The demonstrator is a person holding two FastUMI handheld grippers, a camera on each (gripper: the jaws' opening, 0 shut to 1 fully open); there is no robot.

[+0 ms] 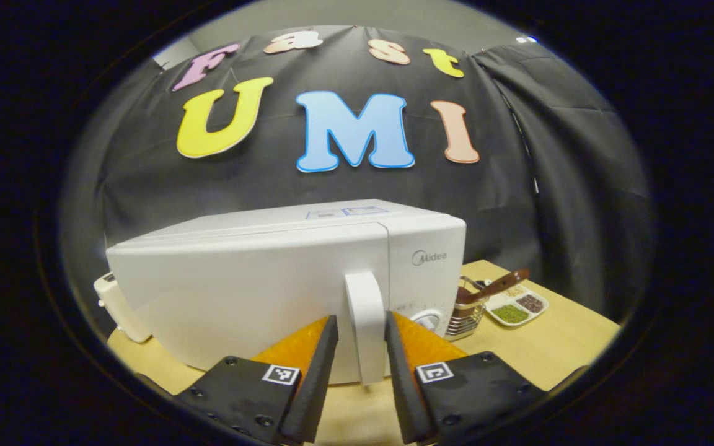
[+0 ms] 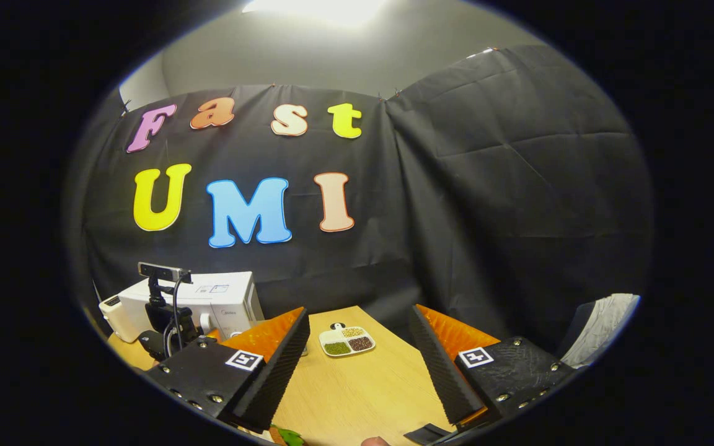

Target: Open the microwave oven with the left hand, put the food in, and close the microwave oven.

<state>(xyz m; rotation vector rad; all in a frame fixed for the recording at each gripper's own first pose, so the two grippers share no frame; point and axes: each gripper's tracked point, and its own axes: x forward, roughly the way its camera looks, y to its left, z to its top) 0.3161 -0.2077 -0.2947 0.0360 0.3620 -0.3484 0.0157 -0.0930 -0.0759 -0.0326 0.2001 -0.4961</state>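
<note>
left gripper [image 1: 361,353]: fingers straddle door handle [image 1: 364,325], contact unclear
right gripper [image 2: 360,365]: spread, over table [image 2: 357,390]
microwave [image 1: 258,291]: white, door closed

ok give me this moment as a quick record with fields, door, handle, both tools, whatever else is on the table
microwave door: shut on the white microwave
door handle: upright white bar, between the left tool's fingers, a thin gap showing each side
left tool: open, straddling the handle, not yet clamped
right tool: open, empty, above the table
sectioned dish: on the table right of the microwave, holding grains in compartments
metal holder: beside the microwave, brown utensil in it
stage: door not opened yet
</note>
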